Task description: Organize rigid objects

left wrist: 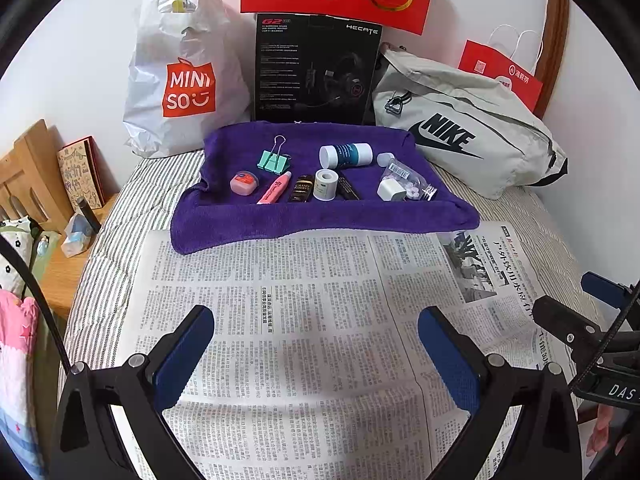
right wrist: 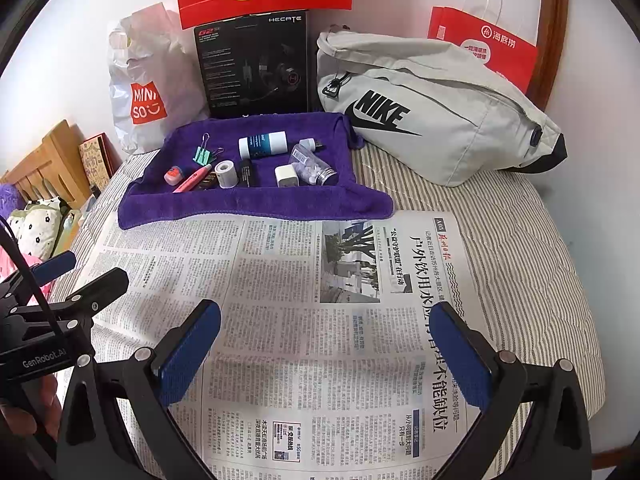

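Several small objects lie on a purple towel point(left wrist: 320, 216) point(right wrist: 256, 204) at the back: a green binder clip point(left wrist: 273, 160), a pink round tin point(left wrist: 244, 182), a pink tube point(left wrist: 274, 188), a white tape roll point(left wrist: 325, 185), a white-and-blue bottle point(left wrist: 346, 155) point(right wrist: 263, 144), a white charger point(left wrist: 391, 189) point(right wrist: 284, 176) and a clear jar of tablets point(left wrist: 412, 182). My left gripper point(left wrist: 316, 320) is open and empty over the newspaper point(left wrist: 320, 320). My right gripper point(right wrist: 326, 314) is open and empty over the same newspaper point(right wrist: 300, 320), to the right of the left one.
Behind the towel stand a white Miniso bag point(left wrist: 184, 76), a black Hecate box point(left wrist: 316, 68), a grey Nike bag point(left wrist: 468, 132) and a red paper bag point(left wrist: 504, 72). A wooden bedside shelf point(left wrist: 60, 276) with small items is at the left. The bed has a striped sheet point(right wrist: 520, 240).
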A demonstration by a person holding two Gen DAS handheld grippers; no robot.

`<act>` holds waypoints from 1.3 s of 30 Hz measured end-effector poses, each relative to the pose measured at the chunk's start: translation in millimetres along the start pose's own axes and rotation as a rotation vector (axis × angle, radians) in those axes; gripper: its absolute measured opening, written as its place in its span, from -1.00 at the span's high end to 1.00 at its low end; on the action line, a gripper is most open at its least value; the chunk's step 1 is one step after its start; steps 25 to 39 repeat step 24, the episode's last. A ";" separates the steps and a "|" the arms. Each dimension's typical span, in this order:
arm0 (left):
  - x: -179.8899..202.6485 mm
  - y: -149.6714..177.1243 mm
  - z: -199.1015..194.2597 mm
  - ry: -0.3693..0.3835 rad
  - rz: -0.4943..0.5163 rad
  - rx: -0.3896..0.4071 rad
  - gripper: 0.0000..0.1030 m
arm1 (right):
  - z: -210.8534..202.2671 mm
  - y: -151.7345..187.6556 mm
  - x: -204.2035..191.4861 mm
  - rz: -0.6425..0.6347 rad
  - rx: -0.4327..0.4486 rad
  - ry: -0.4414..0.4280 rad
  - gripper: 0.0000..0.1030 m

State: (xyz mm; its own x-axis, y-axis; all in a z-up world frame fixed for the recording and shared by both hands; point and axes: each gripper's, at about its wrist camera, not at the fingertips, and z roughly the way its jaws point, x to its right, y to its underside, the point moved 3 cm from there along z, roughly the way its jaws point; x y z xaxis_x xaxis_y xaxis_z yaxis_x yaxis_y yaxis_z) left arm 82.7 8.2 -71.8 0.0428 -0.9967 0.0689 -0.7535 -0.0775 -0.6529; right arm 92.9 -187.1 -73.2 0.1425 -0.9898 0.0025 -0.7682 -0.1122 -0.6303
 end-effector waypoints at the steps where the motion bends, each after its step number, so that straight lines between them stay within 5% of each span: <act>1: 0.1 0.0 -0.1 -0.001 -0.001 0.000 -1.00 | -0.1 0.2 0.2 -0.001 0.000 0.001 -0.99; 39: 0.6 -4.3 0.5 -0.006 0.023 0.021 -1.00 | -0.7 0.5 -1.4 0.009 0.001 -0.007 -0.99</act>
